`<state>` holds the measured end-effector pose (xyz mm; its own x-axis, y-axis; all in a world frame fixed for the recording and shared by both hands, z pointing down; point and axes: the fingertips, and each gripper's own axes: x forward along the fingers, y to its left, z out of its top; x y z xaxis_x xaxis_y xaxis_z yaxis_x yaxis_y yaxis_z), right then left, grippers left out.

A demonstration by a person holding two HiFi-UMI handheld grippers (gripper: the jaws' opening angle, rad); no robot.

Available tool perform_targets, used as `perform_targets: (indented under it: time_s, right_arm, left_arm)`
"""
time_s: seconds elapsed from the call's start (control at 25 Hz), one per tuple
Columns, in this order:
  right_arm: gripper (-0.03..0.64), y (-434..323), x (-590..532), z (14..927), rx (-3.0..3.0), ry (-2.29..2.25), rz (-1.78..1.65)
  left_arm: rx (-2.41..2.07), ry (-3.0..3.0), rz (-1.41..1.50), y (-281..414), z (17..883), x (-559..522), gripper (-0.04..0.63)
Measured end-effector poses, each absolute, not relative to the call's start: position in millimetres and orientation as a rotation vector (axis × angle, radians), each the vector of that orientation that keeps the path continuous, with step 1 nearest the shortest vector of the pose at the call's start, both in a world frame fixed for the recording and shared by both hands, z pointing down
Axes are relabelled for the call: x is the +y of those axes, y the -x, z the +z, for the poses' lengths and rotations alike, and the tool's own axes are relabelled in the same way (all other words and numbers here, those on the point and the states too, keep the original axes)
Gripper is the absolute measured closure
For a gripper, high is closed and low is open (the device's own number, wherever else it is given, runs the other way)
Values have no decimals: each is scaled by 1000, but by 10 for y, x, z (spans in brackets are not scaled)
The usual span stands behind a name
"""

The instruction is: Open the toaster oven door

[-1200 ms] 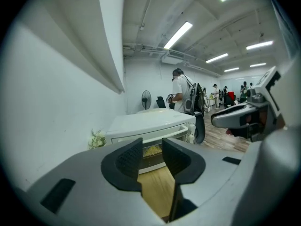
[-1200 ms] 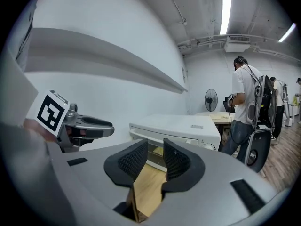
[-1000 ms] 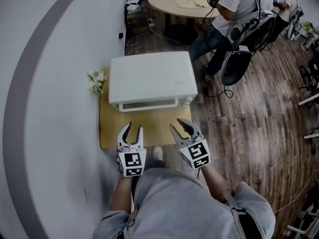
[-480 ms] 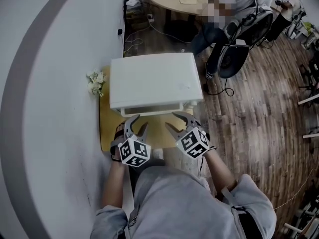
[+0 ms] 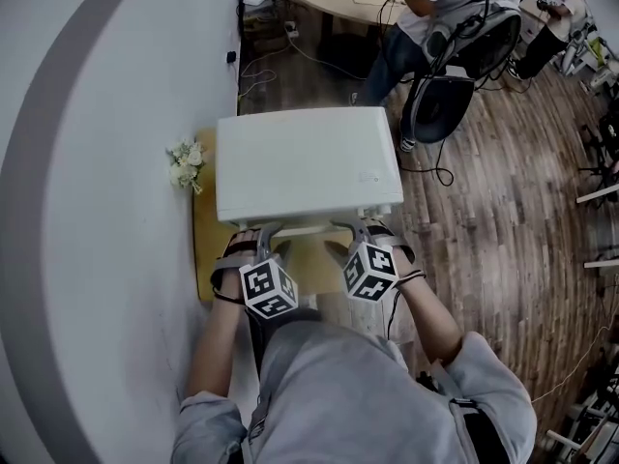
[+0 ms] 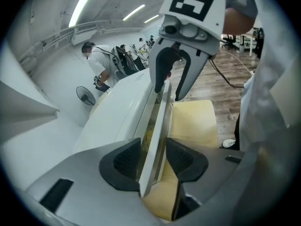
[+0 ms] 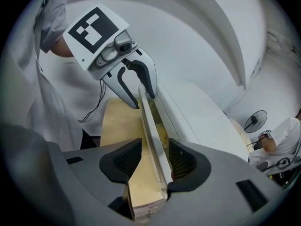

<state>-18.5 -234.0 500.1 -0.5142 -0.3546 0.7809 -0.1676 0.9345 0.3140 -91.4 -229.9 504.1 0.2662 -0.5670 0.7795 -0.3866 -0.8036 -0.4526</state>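
both sets of jaws have just been opening and stand wide now, pads not squeezing anything. left gripper (image 6: 154,160) straddles the door handle (image 6: 161,126) near its left end, right gripper (image 7: 149,160) near its right end, bar running between each pair of pads. count: two grippers, one handle, one white toaster oven (image 5: 305,162), one wooden board (image 5: 206,254) under it, one flower bunch (image 5: 184,162) at its left.

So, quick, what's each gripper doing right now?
Left gripper: open, jaws just opened wider, door handle between them, ungripped.
Right gripper: open, jaws just opened wider, door handle between them, ungripped.
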Motion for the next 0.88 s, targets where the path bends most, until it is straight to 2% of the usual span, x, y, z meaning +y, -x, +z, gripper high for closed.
perform_targets:
  time_s: [0.32,0.52,0.64,0.88]
  right_arm:
    - [459,204,-2438,5129,-2042,-341,-259]
    - [502,193,-2476,5141,-2035,-375,-260]
    - [529,187,-2469,5141,-2023,-382,-270]
    - [532,179,-2389,5189,-1995,-396,-293]
  left_arm:
    - [782,2367,-1637,970,5210,-2340,441]
    - [776,2353,-1645,989,5267,-2358,486]
    - [779,2349,-1644,986,5265,-2370,486]
    - [815,2307,-1652,984,5314,-2302,486]
